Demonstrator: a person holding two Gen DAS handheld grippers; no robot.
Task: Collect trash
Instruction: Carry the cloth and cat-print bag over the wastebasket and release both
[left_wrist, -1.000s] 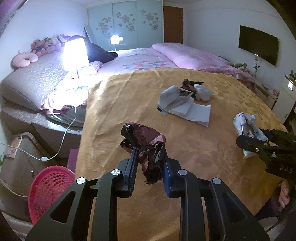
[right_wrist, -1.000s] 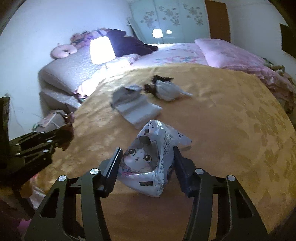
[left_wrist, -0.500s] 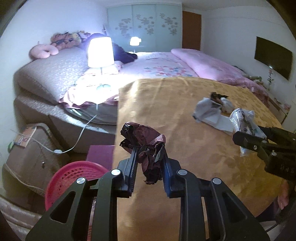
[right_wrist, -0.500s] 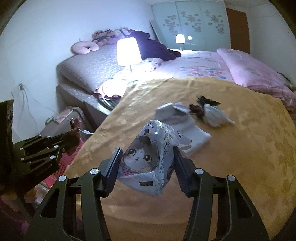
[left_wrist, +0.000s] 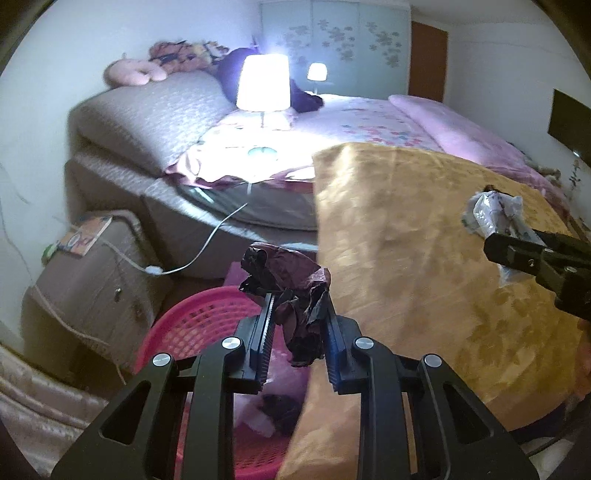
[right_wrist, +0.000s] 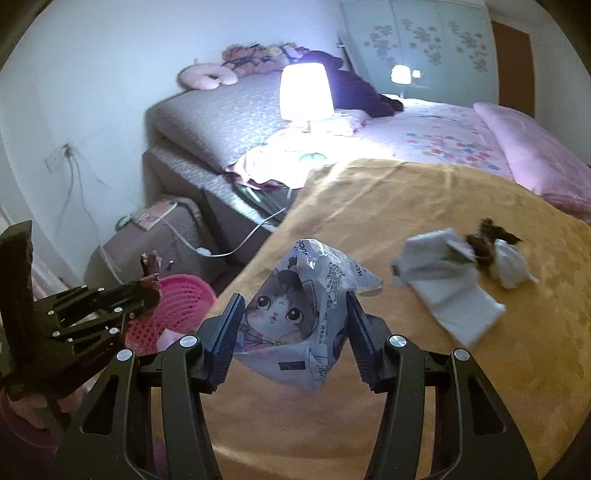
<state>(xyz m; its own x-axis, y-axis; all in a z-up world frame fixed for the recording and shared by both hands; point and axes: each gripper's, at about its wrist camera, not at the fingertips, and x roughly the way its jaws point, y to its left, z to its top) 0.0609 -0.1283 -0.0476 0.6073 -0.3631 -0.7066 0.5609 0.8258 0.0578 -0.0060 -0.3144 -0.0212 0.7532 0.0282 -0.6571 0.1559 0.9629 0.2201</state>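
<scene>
My left gripper (left_wrist: 297, 317) is shut on a crumpled dark maroon wrapper (left_wrist: 291, 284), held above the near rim of a pink plastic basket (left_wrist: 192, 325) that stands on the floor beside the bed. The basket holds some trash at its bottom. My right gripper (right_wrist: 291, 314) is shut on a white plastic bag printed with a cartoon cat (right_wrist: 295, 310), over the left edge of the golden bedspread (right_wrist: 443, 387). In the right wrist view the left gripper (right_wrist: 147, 288) and the basket (right_wrist: 177, 306) show at lower left. More trash lies on the bedspread: white folded paper (right_wrist: 443, 291) and a small dark and white bundle (right_wrist: 495, 251).
A lit table lamp (left_wrist: 263, 83) stands on the bed's far side, its cord (left_wrist: 207, 243) trailing down to the floor. A brown cabinet (left_wrist: 88, 273) stands left of the basket. Pink bedding (right_wrist: 535, 155) and a wardrobe (left_wrist: 332, 44) lie beyond.
Both grippers have swung left across the bedspread with their loads. The pink basket has come from the lower left corner to under the left gripper.
</scene>
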